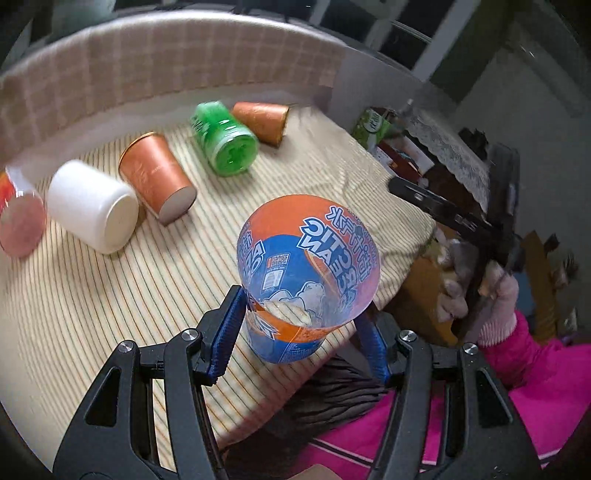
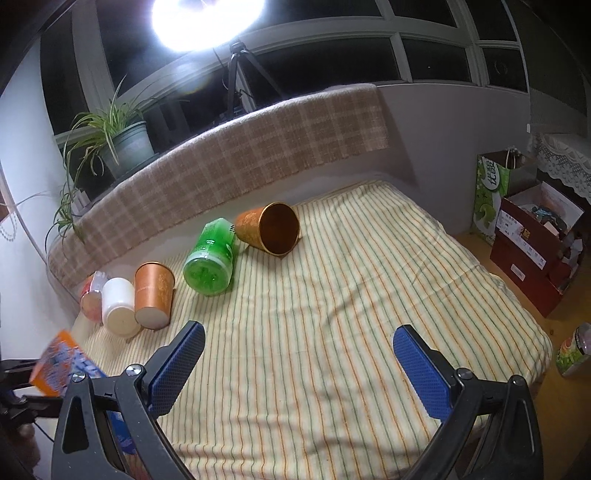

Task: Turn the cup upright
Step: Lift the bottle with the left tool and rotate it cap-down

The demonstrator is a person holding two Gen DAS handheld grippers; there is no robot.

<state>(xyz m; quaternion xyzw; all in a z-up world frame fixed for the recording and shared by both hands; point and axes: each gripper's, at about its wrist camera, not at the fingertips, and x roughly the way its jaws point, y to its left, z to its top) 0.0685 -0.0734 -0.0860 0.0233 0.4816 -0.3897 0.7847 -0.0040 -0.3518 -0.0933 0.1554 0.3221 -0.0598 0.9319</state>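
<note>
The left gripper (image 1: 301, 325) is clamped on the cup (image 1: 306, 266), a clear orange & blue printed cup, w/ both blue pads pressed to its lower sides. The cup sits centre-low in the left wrist frame, held off the striped cloth (image 1: 110, 295), its print reading upside down; which end faces the camera I can't tell. In the right wrist view the same cup shows at the lower left edge, blurred, partly behind the gripper frame.

The right gripper (image 2: 299, 365) is spread wide w/ nothing between its pads, over bare cloth at the bottom of its frame. In the left view a gloved hand (image 1: 480, 291) holds it at the right edge.

On the cloth, upper left to centre in both views, 5 items lie on their sides: a pink cup (image 1: 20, 221), a white jar (image 1: 92, 206) touching it, an orange cup (image 1: 157, 177) just beside the jar, a green bottle (image 1: 223, 138), and a 2nd orange cup (image 1: 264, 120) near the bottle, mouth toward the right camera.

A plaid blanket (image 2: 229, 162) runs behind them; a potted plant (image 2: 118, 140) stands upper left, and a lamp (image 2: 207, 18) glares at top.
</note>
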